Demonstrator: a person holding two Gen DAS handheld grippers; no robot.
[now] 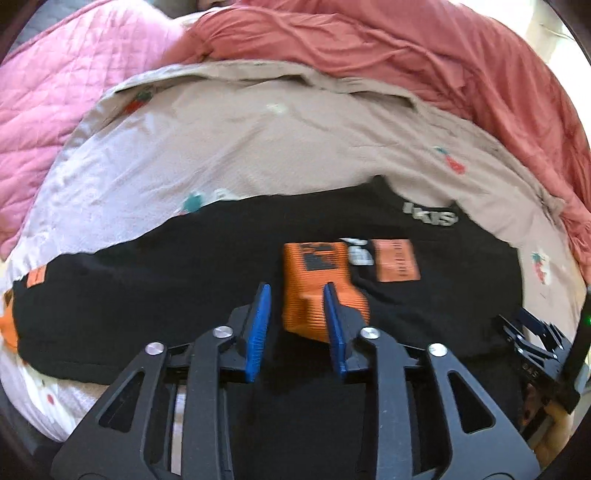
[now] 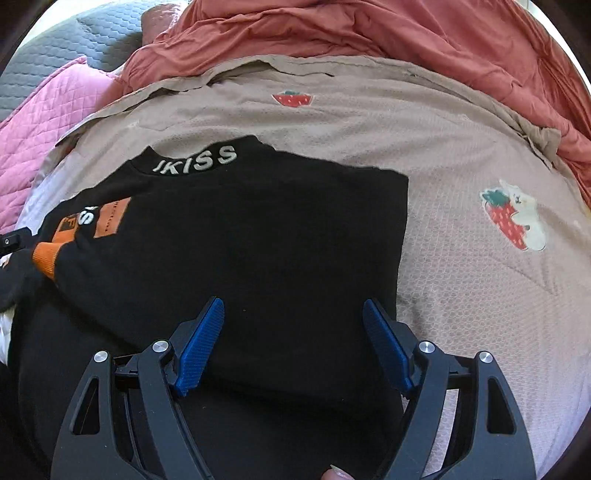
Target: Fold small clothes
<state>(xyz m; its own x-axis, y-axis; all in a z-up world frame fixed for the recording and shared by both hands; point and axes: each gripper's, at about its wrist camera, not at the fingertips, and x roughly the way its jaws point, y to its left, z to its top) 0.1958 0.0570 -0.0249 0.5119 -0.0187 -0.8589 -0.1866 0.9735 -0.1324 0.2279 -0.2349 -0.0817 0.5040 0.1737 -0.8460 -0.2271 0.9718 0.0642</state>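
Note:
A black sweatshirt (image 1: 147, 295) (image 2: 277, 221) lies flat on the bed, its collar (image 2: 195, 160) lettered in white and orange patches on the chest. A sleeve is folded across the body, ending in an orange ribbed cuff (image 1: 314, 269) (image 2: 46, 258). My left gripper (image 1: 297, 286) hovers at that cuff with its blue pads a little apart. The cuff lies against the right pad, and the two pads do not press on it. My right gripper (image 2: 293, 302) stands wide open over the shirt's right half with nothing between its fingers. It also shows at the right edge (image 1: 532, 336) of the left wrist view.
The shirt rests on a beige bedsheet (image 1: 258, 147) (image 2: 480, 295) printed with strawberries. A pink quilt (image 1: 55, 92) (image 2: 37, 122) is bunched at the left, and a coral blanket (image 1: 406, 48) (image 2: 369, 33) is heaped along the back. A grey quilted surface (image 2: 55, 44) lies at the far left.

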